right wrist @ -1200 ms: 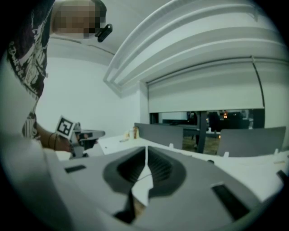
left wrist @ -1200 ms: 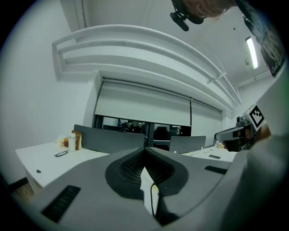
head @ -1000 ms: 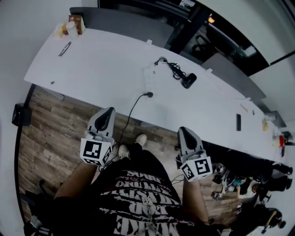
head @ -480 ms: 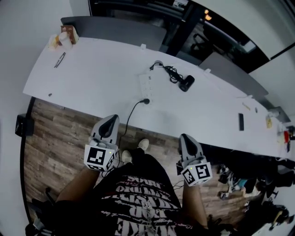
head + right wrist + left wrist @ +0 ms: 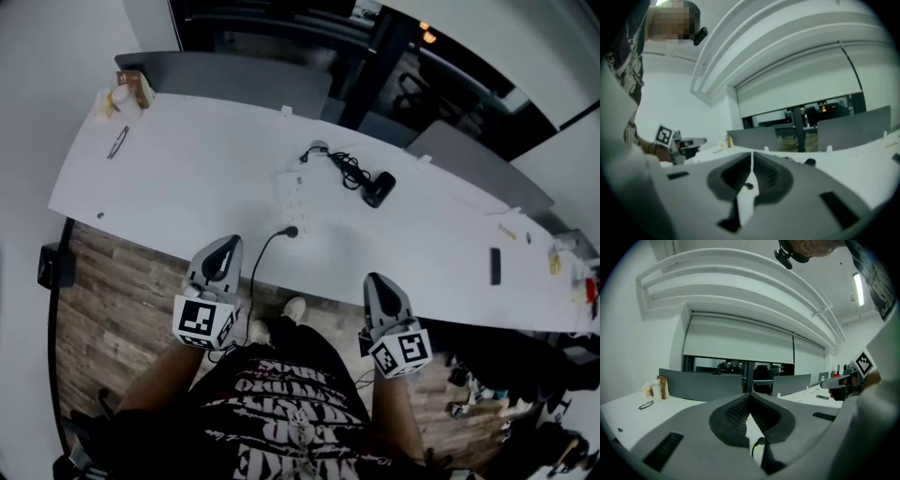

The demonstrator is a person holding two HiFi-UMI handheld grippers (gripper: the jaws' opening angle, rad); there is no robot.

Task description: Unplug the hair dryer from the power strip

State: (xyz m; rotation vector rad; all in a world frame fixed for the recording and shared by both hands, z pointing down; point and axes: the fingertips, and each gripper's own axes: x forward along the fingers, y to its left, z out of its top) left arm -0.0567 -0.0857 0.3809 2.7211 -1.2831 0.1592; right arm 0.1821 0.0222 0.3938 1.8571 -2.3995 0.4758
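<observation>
Tools: left tool (image 5: 228,244) and right tool (image 5: 375,281) both pinched shut, empty, short of the bench (image 5: 169,178) | hair dryer (image 5: 378,187) lies mid-bench, just beside the power strip (image 5: 293,192) | we reckon: pinch the rigid plug (image 5: 313,148), not the floppy cord (image 5: 345,167); pin the light strip.

in the head view, the power strip (image 5: 292,190) is shown too small for its sockets to be told apart, so whether the hair dryer (image 5: 378,188) is plugged in cannot be made out. the black cable (image 5: 291,232) cannot be followed past the edge of the table (image 5: 187,169). the right gripper view is blurred throughout.
</observation>
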